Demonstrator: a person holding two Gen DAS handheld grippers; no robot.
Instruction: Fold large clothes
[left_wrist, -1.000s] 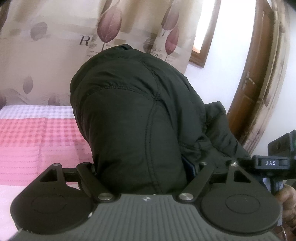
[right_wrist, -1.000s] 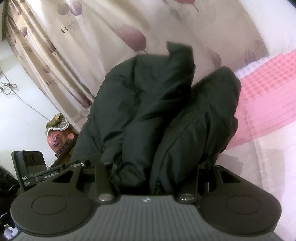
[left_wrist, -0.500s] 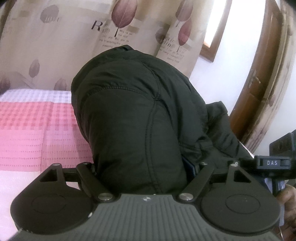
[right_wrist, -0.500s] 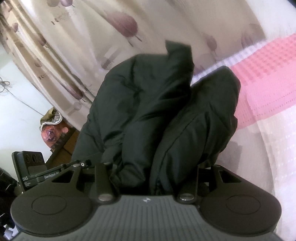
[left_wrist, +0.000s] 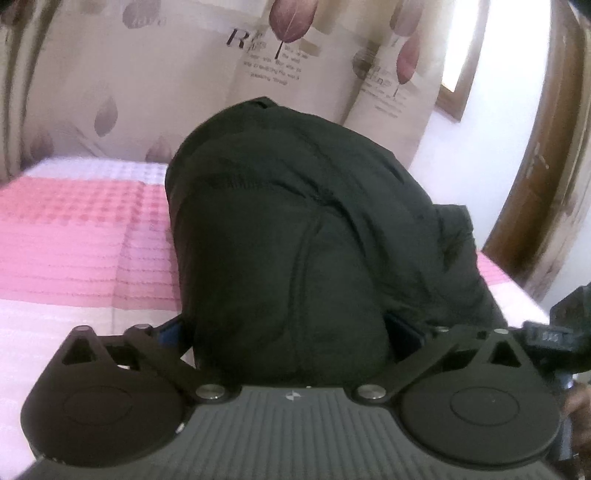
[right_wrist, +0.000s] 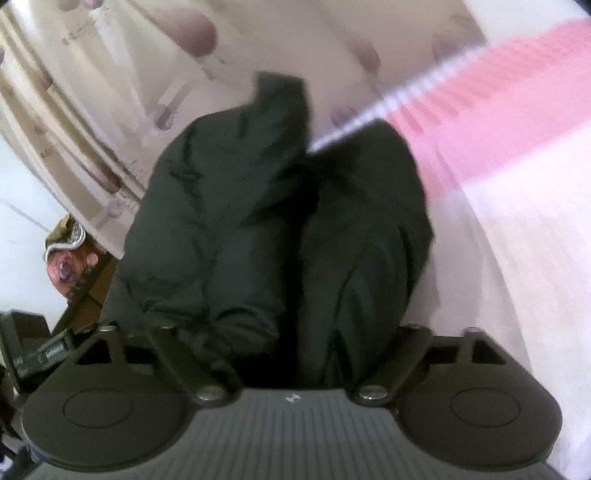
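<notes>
Both hand-held grippers – left gripper (left_wrist: 291, 332) and right gripper (right_wrist: 291, 332) – are opening around bunched folds of the dark green padded jacket (left_wrist: 295, 240), which rises straight ahead over the pink-and-white checked bedspread (left_wrist: 74, 229).

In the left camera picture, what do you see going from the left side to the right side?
Pink checked bedspread → dark puffy jacket → brown wooden door frame.

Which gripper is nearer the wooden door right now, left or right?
Right, probably. In the left wrist view the door stands at the far right, and the right gripper sits on that side; the left gripper is further left, its opening jaws around the dark jacket.
</notes>
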